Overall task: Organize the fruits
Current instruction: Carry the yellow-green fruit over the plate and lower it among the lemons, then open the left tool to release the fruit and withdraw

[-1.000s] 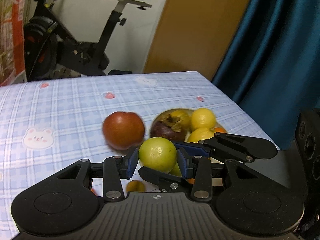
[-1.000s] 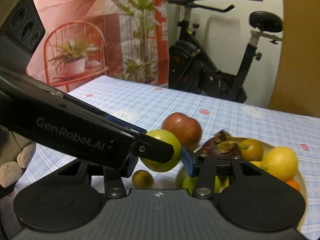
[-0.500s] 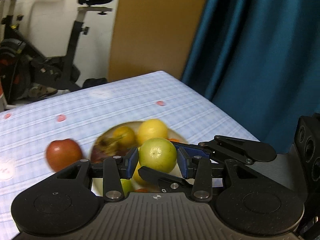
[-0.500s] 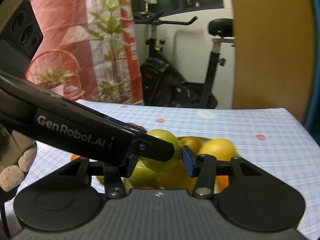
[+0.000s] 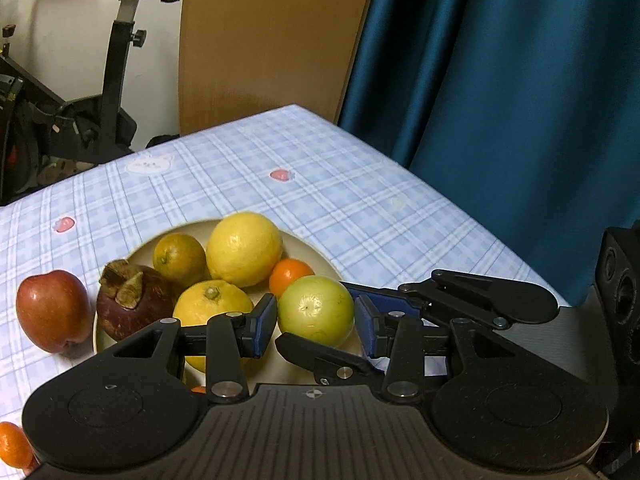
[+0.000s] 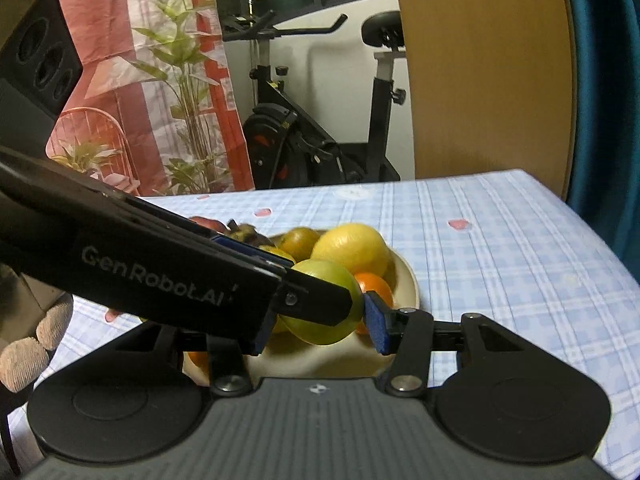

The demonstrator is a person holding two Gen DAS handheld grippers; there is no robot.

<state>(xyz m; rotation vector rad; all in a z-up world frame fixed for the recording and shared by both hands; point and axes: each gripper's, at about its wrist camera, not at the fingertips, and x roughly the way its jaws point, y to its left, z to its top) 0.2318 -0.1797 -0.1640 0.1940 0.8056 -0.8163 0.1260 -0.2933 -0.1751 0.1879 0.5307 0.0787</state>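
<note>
held fruit: round green-yellow guava-like fruit (image 5: 315,310), clamped by both grippers at once, hanging over the near-right part of the plate
left gripper (image 5: 315,323): clenched on the green fruit, blue pads touching its 2 sides
right gripper (image 6: 320,320): grasping the same green fruit; its right blue pad is on the fruit, its left pad is hidden behind the left gripper's black body
plate: round beige plate (image 5: 308,246) on the worktop, crowded with fruit
in plate: large yellow lemon (image 5: 244,249) at the back, dull green-orange citrus (image 5: 179,258) to its left, 2nd yellow lemon (image 5: 212,304) in front, dark purple mangosteen with dry brown calyx (image 5: 134,306) at the left rim, small bright orange kumquat-like fruit (image 5: 289,274) just behind the held fruit
outside plate: red apple (image 5: 52,310) on the worktop, just beside the left rim; another small orange fruit (image 5: 14,446) at the bottom-left corner of the left wrist view
worktop: blue-white checked cloth with strawberry and bear prints (image 5: 320,184)
in the way: the left gripper's body crosses the right wrist view and hides most of the plate's left half
around: black exercise bike (image 6: 320,128), wooden board (image 6: 480,68), blue curtain (image 5: 520,80), potted plants (image 6: 180,80)
person: gloved fingertips (image 6: 24,356) at the left edge of the right wrist view
</note>
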